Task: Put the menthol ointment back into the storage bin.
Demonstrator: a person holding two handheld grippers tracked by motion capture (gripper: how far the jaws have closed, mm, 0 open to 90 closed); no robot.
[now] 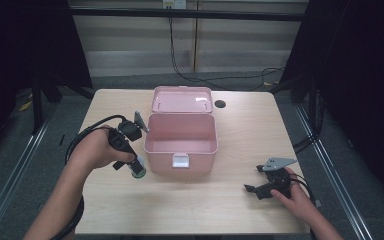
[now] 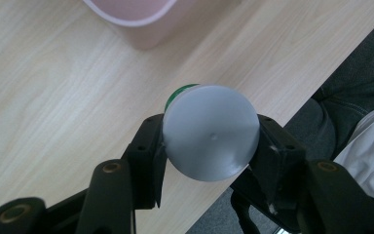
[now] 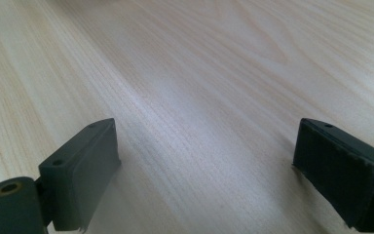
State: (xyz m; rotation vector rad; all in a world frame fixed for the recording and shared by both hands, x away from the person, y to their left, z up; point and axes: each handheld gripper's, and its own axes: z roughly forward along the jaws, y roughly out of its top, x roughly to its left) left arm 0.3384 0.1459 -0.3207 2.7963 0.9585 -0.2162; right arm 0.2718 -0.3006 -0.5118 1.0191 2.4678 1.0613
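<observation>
1. table (image 1: 230,200): light wood top, its far right corner has a dark round hole (image 1: 220,104). it carries everything here.
2. pink storage box (image 1: 180,142): sits mid-table, lid (image 1: 181,99) flipped open to the back, white latch (image 1: 180,160) on the front wall. the inside looks empty from the high view, though the floor near the front wall is hidden.
3. left gripper (image 1: 138,169): held just left of the box's front corner, tip pointing down and toward the person. jaws clamped on a small round container (image 2: 209,139), one pad on each side.
4. right gripper (image 1: 250,190): rests low on the table at front right, well apart from the box. jaws spread wide with nothing between them, bare wood in the gap.
5. container: pale grey flat round end faces the left gripper's camera, a green band (image 2: 180,91) peeks out behind it. it hangs clear above the table edge, not touching the wood.
6. step, as i read it: carrying the gripped container toward the open box. next move calls for lifting above the rim, swinging right over the opening, then lowering before letting go. the near wall is close, so clipping it is the risk.
7. hard to tell: the container's body, label and length are hidden behind its own end, and in the high view it is just a small dark-green blob.
</observation>
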